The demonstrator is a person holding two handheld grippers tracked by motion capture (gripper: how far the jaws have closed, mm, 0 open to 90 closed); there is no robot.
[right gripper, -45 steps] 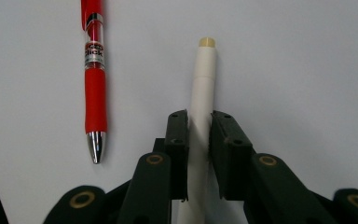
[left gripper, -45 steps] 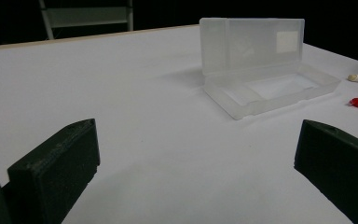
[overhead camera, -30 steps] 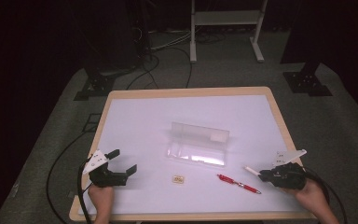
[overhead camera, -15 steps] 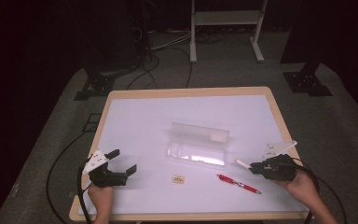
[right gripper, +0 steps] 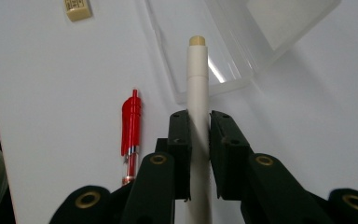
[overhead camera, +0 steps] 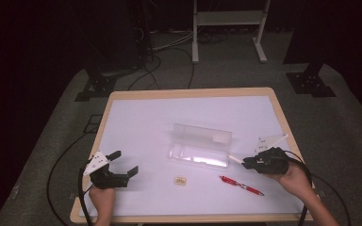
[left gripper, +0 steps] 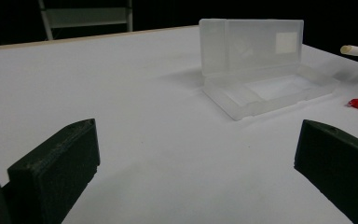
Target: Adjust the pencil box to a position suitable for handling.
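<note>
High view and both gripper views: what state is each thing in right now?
Clear case: open, lid upright, tray empty.
White pen: clamped in the right gripper, tip over the case's edge.
Red pen: lying flat on the table.
Eraser: flat, untouched.
Left gripper: open, holding nothing.

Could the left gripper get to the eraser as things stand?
Probably yes. The left gripper is open and holds nothing, and the eraser lies on bare table to its right with nothing between them. The case sits farther back; the right gripper holds a white pen well clear.
</note>
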